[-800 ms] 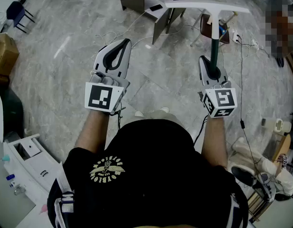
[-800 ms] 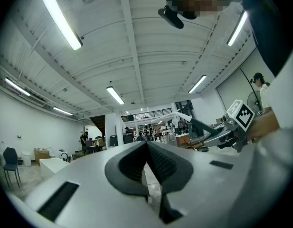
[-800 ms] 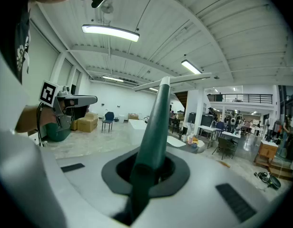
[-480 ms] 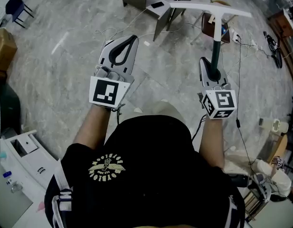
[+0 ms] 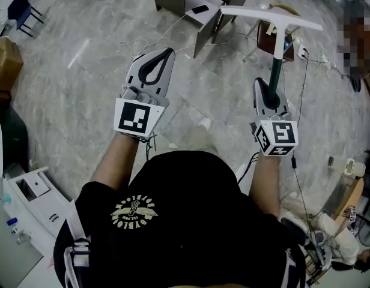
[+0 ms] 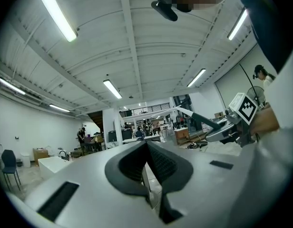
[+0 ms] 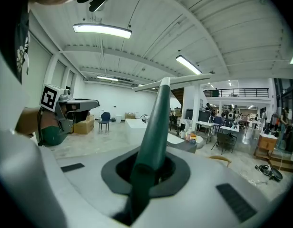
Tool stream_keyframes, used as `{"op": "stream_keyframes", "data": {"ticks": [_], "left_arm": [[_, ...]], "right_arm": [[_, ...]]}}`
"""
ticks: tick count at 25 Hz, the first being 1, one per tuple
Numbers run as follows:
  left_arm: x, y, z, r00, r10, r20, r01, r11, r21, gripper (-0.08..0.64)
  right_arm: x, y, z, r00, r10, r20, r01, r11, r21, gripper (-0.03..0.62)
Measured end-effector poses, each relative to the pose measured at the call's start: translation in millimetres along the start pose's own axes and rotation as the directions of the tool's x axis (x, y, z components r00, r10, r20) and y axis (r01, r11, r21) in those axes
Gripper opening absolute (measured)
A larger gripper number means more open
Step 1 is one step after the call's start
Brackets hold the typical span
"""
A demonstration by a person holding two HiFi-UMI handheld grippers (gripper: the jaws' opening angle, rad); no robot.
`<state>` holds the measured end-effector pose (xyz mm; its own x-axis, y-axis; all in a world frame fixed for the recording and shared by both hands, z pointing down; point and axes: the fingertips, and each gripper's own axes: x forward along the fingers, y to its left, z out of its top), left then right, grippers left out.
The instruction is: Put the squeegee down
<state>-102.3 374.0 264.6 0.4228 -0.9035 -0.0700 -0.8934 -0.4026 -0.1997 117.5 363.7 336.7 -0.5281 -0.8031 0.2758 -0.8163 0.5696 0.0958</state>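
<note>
The squeegee has a dark green handle and a long white blade at its far end, held up in the air over the floor. My right gripper is shut on the handle's near end; in the right gripper view the handle rises from between the jaws up to the blade. My left gripper is held level at the left with its jaws together and nothing in them. From the left gripper view the squeegee shows off to the right.
A desk with a phone on it and a brown-seated chair stand ahead on the marble floor. Cables trail at the right. A cardboard box and a white cabinet are at the left.
The left gripper has risen slightly. The squeegee and right gripper have drifted a little right and down in the picture. A shoe now shows on the floor ahead of the body.
</note>
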Motion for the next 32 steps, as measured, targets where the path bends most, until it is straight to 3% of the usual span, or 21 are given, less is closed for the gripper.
{"op": "stream_keyframes", "data": {"ticks": [12,16,21,32], "left_arm": [[126,10,-6,1.0,-0.011,-0.013,0.012,1.0,0.029,0.023],[160,11,4,1.0,0.007,0.002,-0.007,1.0,-0.019,0.023],[201,0,9,1.0,0.011,0.012,-0.011,1.0,0.005,0.023],[211,1,-11,0.997,0.068,-0.038,-0.068,0.998,0.005,0.023]], "right_arm": [[82,-88,18,0.999,0.044,0.01,-0.044,0.999,0.009,0.032],[100,-114,22,0.997,0.071,0.012,-0.071,0.997,0.018,0.032],[113,-145,22,0.995,0.099,0.013,-0.099,0.995,0.013,0.032],[133,-166,11,0.989,0.151,0.006,-0.151,0.988,0.029,0.032]]}}
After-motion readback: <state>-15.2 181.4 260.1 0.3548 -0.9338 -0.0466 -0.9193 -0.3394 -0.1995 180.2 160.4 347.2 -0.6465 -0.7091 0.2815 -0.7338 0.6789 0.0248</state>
